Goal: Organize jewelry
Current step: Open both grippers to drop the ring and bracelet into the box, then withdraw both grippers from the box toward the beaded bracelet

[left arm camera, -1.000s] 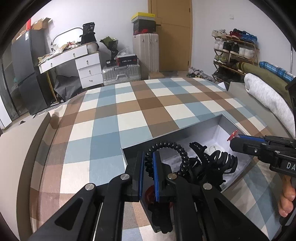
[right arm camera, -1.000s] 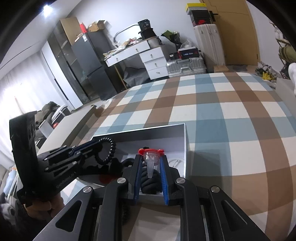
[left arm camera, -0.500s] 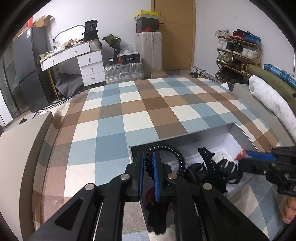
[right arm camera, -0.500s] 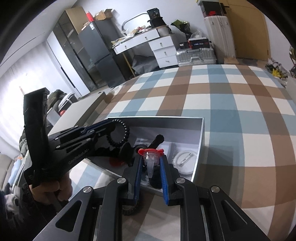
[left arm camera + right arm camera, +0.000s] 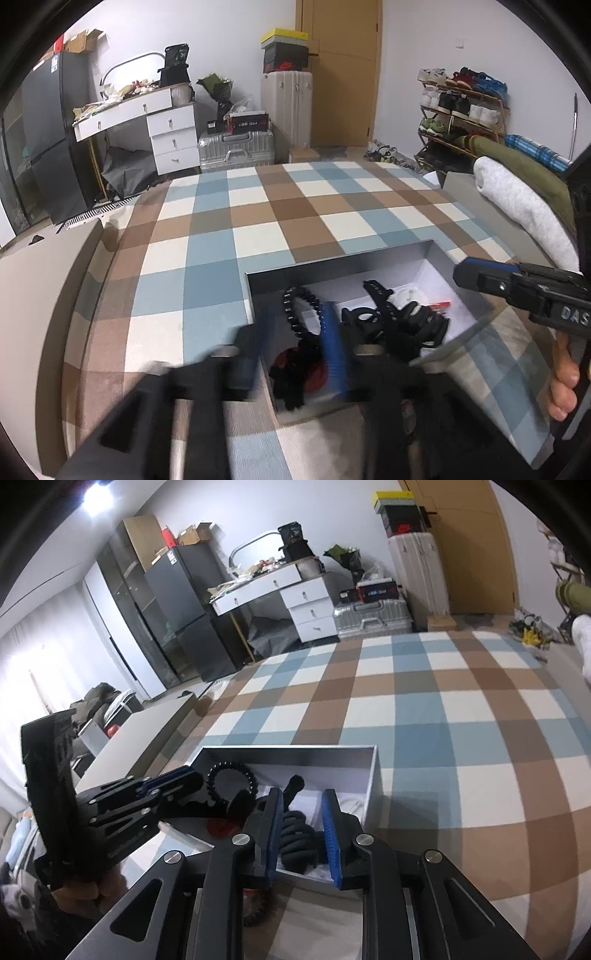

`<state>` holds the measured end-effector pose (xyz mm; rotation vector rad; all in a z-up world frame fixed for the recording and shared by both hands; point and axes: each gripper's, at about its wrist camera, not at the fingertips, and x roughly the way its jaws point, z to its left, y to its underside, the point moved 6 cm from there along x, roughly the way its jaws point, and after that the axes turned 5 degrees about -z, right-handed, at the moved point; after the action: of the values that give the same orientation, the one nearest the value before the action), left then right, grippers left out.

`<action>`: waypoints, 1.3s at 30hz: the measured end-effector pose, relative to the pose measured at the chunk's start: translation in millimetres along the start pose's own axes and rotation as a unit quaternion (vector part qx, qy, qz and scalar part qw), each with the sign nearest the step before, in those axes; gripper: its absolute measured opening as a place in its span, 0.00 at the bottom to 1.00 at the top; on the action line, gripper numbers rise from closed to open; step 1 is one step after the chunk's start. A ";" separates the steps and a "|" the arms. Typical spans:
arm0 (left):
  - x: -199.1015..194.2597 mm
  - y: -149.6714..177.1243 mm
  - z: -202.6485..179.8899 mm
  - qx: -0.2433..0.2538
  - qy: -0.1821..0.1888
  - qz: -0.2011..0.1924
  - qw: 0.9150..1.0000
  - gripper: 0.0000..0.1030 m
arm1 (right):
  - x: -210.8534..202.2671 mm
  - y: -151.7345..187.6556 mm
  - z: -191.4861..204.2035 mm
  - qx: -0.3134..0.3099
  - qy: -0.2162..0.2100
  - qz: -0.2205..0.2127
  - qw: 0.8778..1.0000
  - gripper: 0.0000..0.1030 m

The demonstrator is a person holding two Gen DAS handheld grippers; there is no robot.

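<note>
Left claw [image 5: 295,328] parted over box rim [image 5: 340,257]

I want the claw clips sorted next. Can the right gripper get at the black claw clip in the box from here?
Probably yes: the right gripper hangs open right over the box, the black claw clip showing between its fingers, nothing covering it.

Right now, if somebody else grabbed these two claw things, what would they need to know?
Left gripper: jaws just opening, black coil band loose between them, over the grey box.
Right gripper: jaws just opening, nothing between them.
Also in the box: black claw clips, red-tipped piece.
Done: those pieces are boxed.
Left: probably lift both grippers clear, check for strays.
</note>
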<state>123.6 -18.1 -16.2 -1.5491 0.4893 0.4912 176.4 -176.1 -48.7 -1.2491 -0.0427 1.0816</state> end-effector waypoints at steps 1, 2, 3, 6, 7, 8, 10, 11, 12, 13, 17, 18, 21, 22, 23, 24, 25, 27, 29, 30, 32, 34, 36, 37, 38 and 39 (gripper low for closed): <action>-4.7 -0.6 -0.4 -0.003 0.001 -0.008 1.000 0.60 | -1.9 -1.1 -0.5 0.000 0.002 -0.002 1.000 0.26; -10.3 -1.2 -1.1 -0.004 0.004 -0.017 1.000 0.62 | -4.3 -2.5 -0.9 0.000 0.003 -0.004 1.000 0.27; -14.9 -1.3 -2.1 -0.004 0.007 -0.023 1.000 0.63 | -6.8 -3.6 -1.1 0.000 0.003 -0.006 1.000 0.28; -24.6 2.8 -2.2 -0.008 0.006 -0.024 1.000 0.71 | -16.1 -3.7 -0.1 -0.012 0.011 -0.004 1.000 0.40; -25.6 4.8 -1.3 -0.010 0.005 -0.021 1.000 0.79 | -18.2 -2.7 0.5 -0.018 0.014 -0.004 1.000 0.44; -27.4 7.4 -1.3 -0.011 0.006 -0.020 1.000 0.82 | -19.9 -1.3 0.8 -0.023 0.017 -0.002 1.000 0.48; -31.0 11.6 -0.7 -0.014 0.009 -0.022 1.000 0.83 | -23.5 2.9 1.8 -0.034 0.025 0.009 0.999 0.66; -32.2 14.4 -0.1 -0.017 0.010 -0.022 1.000 0.83 | -25.0 4.4 2.4 -0.036 0.026 0.012 0.999 0.71; -32.3 17.2 0.6 -0.020 0.011 -0.018 1.000 0.86 | -26.6 6.2 3.2 -0.038 0.028 0.014 0.999 0.80; -32.4 19.9 1.1 -0.023 0.014 -0.014 1.000 0.92 | -27.6 8.3 3.5 -0.039 0.029 0.017 0.999 0.88; -34.3 27.8 2.8 -0.028 0.015 -0.011 0.999 0.99 | -26.6 19.2 10.2 -0.050 0.025 0.037 0.998 0.94; -33.6 29.4 3.1 -0.023 0.009 -0.005 1.000 0.99 | -24.6 22.6 12.1 -0.055 0.028 0.044 0.997 0.94; -36.1 34.7 4.1 -0.017 0.001 -0.002 1.000 0.99 | -15.5 34.5 18.1 -0.072 0.033 0.073 0.994 0.94; -36.1 35.8 4.4 -0.013 0.002 0.000 1.000 0.99 | -12.7 37.4 19.7 -0.079 0.036 0.081 0.993 0.94; -35.9 36.1 5.5 -0.010 0.000 0.001 1.000 0.99 | -10.2 40.3 21.0 -0.085 0.040 0.086 0.992 0.94; -35.9 36.0 7.5 -0.010 -0.006 0.000 1.000 0.99 | -8.4 42.6 22.2 -0.091 0.044 0.089 0.991 0.94; -36.0 36.2 9.4 -0.011 -0.010 0.002 1.000 0.99 | -6.9 44.2 23.6 -0.095 0.048 0.089 0.990 0.94; -35.9 37.5 11.4 -0.012 -0.010 0.005 1.000 0.99 | -4.7 46.7 26.3 -0.099 0.046 0.091 0.990 0.94; -34.8 38.8 12.7 -0.011 -0.011 0.009 1.000 0.99 | -4.6 49.1 29.4 -0.105 0.045 0.094 0.989 0.94; -34.2 39.2 13.4 -0.011 -0.013 0.011 1.000 0.99 | -5.2 49.8 30.9 -0.109 0.047 0.093 0.989 0.94; -34.3 40.5 14.3 -0.012 -0.013 0.013 1.000 0.99 | -6.7 50.6 35.2 -0.120 0.045 0.091 0.988 0.94; -34.2 41.0 15.1 -0.012 -0.016 0.012 1.000 0.99 | -7.6 51.7 40.0 -0.127 0.040 0.090 0.987 0.93; -32.5 42.4 17.5 -0.017 -0.020 0.016 1.000 0.99 | -6.1 53.0 44.2 -0.134 0.036 0.090 0.986 0.92; -32.0 43.0 19.2 -0.020 -0.021 0.018 0.999 0.99 | -6.1 53.6 46.6 -0.136 0.034 0.088 0.986 0.87; -32.0 43.4 20.6 -0.023 -0.021 0.018 0.999 0.99 | -5.6 55.3 50.4 -0.143 0.029 0.087 0.985 0.83; -32.1 43.4 21.7 -0.024 -0.021 0.018 0.999 0.99 | -4.8 56.8 53.1 -0.147 0.025 0.089 0.985 0.74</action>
<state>72.0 2.5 -33.4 -1.5747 0.4768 0.5669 108.2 -144.9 -69.9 -1.5685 -0.0551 1.2298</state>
